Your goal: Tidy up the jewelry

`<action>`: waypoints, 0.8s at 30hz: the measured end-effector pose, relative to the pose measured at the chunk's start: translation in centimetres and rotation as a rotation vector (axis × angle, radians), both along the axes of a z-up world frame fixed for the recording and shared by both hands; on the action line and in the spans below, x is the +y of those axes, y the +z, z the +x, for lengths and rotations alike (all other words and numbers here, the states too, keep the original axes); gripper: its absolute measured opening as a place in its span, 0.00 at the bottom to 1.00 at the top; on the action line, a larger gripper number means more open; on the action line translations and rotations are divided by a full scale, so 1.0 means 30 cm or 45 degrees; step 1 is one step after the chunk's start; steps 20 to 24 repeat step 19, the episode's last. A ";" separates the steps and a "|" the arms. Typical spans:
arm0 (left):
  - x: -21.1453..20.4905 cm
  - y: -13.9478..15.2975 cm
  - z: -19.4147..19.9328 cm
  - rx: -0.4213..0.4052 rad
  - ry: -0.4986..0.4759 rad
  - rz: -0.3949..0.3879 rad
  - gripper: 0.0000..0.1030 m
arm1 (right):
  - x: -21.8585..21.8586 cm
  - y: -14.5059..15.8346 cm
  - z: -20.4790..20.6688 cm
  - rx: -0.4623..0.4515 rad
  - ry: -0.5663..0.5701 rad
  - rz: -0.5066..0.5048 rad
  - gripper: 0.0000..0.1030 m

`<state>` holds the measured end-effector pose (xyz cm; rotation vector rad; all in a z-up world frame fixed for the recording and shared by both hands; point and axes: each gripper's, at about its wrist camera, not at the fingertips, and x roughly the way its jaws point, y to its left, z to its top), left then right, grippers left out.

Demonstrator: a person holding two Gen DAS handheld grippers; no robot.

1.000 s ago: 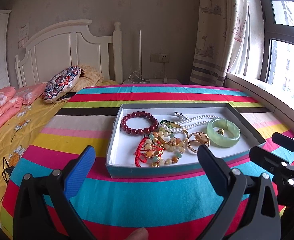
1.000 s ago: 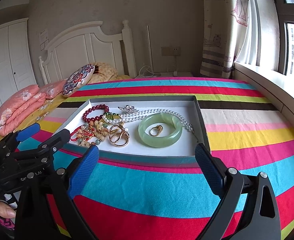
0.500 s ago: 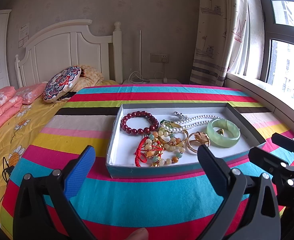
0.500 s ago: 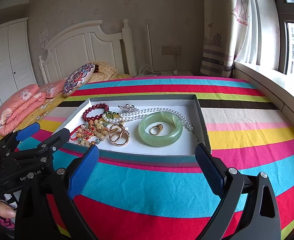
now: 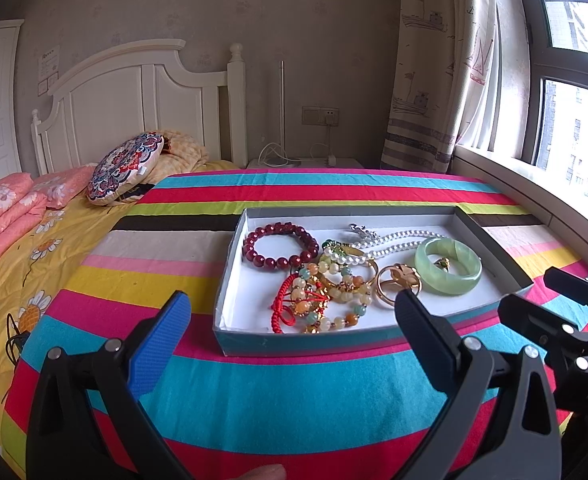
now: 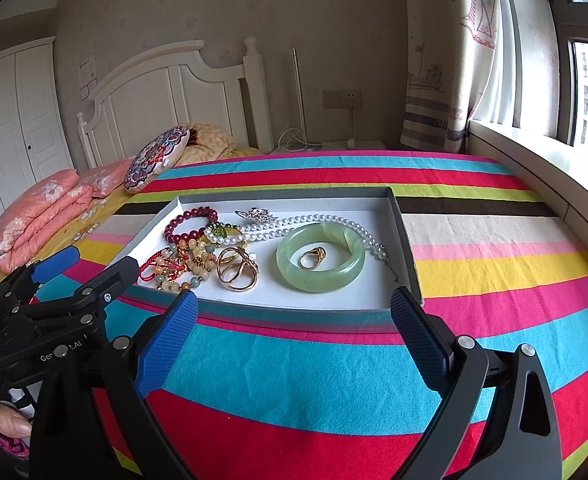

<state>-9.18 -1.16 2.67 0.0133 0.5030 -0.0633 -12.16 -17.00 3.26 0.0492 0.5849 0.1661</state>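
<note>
1. Risk: beaded bracelets are tangled with red cord at the tray centre; lifting one likely drags the rest.
2. Jade bangle sits toward the tray's right, gold ring inside it.
3. Left hand-held gripper and right hand-held gripper both gape wide, empty, hovering just short of the tray's near wall.

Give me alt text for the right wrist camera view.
A shallow grey cardboard box on a striped cloth holds jewelry: a pale green jade bangle around a small gold ring, a white pearl necklace and beaded bracelets. The open right gripper hovers before it.
</note>
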 end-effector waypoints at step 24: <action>0.074 -0.069 0.076 0.600 -0.012 0.009 0.98 | 0.020 -0.051 0.057 0.277 0.069 0.014 0.90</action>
